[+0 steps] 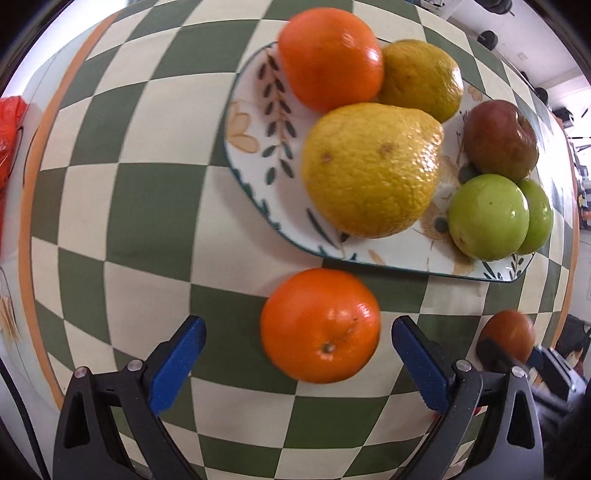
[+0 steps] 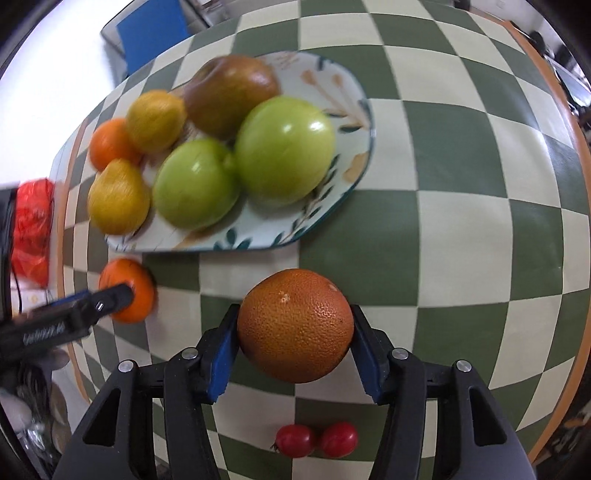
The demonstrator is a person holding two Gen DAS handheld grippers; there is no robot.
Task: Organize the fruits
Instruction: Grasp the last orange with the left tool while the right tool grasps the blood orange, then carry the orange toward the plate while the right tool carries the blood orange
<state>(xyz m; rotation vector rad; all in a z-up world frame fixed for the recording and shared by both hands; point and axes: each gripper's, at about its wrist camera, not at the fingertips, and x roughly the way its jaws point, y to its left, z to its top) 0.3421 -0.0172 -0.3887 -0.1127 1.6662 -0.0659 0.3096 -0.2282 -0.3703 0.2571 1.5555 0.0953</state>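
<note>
A bright orange (image 1: 320,325) lies on the checked tablecloth just in front of the patterned plate (image 1: 251,184). My left gripper (image 1: 299,325) straddles it, open, with gaps between both blue pads and the peel. In the right wrist view my right gripper (image 2: 294,317) is shut on a darker, rough-skinned orange (image 2: 295,325) on the cloth, both pads against its sides. The plate (image 2: 351,110) holds an orange (image 1: 328,59), a yellowish citrus (image 1: 421,81), a big yellow pear-shaped citrus (image 1: 369,170), a red-brown apple (image 1: 498,140) and two green apples (image 1: 487,218).
Two cherry tomatoes (image 2: 316,439) lie on the cloth behind my right gripper's fingers. A red plastic bag (image 2: 31,229) sits past the table's orange-trimmed left edge. A blue object (image 2: 151,33) stands beyond the far edge. Bare checked cloth (image 2: 480,221) lies right of the plate.
</note>
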